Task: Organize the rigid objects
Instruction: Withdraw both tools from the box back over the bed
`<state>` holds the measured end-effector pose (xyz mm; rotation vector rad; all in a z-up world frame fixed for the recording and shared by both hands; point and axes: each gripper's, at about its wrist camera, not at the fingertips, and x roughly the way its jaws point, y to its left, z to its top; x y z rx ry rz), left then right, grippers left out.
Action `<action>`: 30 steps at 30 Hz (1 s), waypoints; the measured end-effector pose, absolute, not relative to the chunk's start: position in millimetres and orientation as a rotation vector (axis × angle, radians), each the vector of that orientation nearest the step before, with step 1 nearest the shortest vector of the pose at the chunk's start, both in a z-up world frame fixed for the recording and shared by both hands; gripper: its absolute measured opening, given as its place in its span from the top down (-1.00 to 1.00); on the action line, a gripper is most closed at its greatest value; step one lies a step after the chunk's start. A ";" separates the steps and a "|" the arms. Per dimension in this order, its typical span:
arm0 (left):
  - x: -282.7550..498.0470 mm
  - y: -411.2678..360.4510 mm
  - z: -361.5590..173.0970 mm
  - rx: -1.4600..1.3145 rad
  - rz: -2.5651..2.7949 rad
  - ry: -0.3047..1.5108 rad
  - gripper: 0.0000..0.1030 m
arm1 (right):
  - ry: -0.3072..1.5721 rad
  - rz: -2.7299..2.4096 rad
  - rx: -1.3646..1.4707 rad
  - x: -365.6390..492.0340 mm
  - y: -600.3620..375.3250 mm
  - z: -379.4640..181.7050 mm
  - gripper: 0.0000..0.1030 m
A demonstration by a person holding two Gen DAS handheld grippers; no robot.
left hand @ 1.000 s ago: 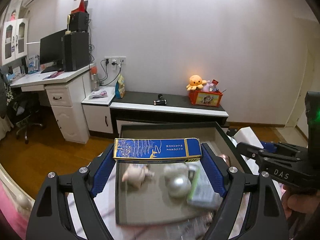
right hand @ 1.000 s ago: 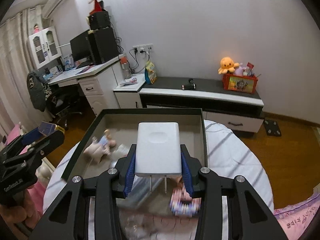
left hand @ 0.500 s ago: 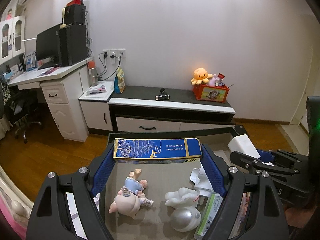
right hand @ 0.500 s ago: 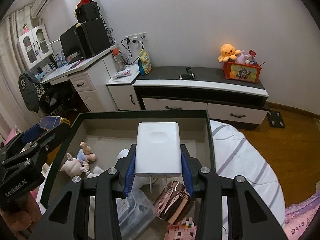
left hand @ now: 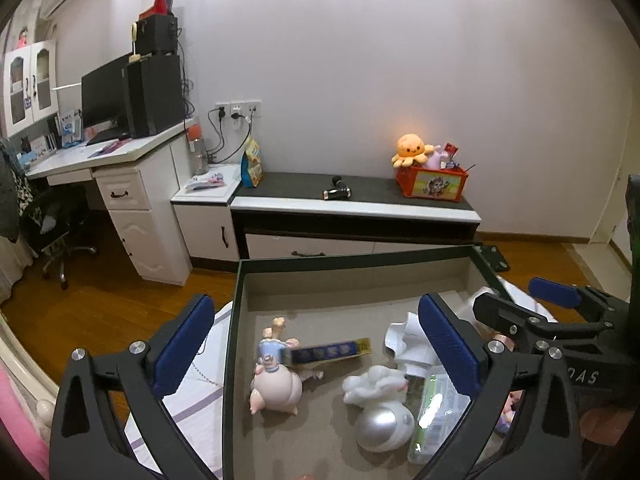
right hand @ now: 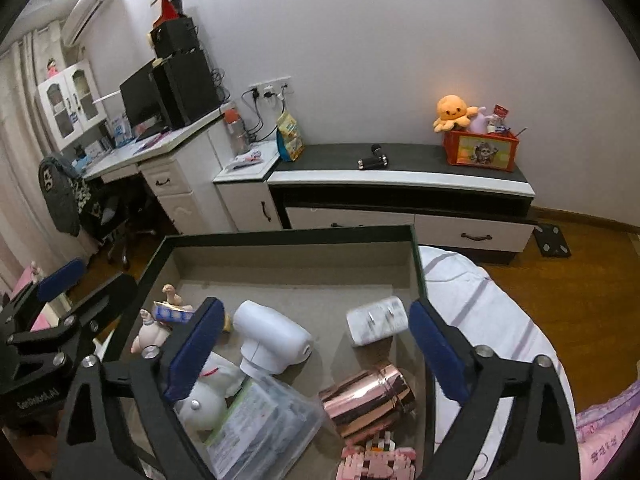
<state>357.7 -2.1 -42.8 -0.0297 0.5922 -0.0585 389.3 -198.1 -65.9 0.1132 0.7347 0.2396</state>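
A dark-rimmed box (left hand: 236,320) (right hand: 416,264) with a grey floor sits on the bed. My left gripper (left hand: 316,340) is open and empty above its left part. The blue and gold carton (left hand: 330,349) (right hand: 172,314) lies blurred on the box floor against a pig doll (left hand: 276,384). My right gripper (right hand: 316,344) is open and empty above the box's middle. The white charger (right hand: 378,320) lies blurred on the floor near the right wall.
The box also holds a white hair dryer (right hand: 276,338), a rose-gold cup (right hand: 370,398), a clear plastic case (right hand: 260,420), a white and silver toy (left hand: 380,408) and pink blocks (right hand: 376,460). A low cabinet (right hand: 400,196) and a desk (left hand: 120,160) stand behind.
Both grippers have opened. The blue carton has dropped from the left gripper into the box. The white charger has dropped from the right gripper into the box.
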 end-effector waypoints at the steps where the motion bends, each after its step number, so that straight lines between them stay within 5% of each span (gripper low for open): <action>1: 354.0 -1.5 -41.0 -0.030 -0.055 0.587 -1.00 | 0.725 0.239 0.130 384.7 -200.9 -63.4 -1.00; 30: 137.7 3.3 -0.9 -0.094 -0.051 0.447 -1.00 | 0.543 0.224 0.214 163.3 -246.9 -29.6 -1.00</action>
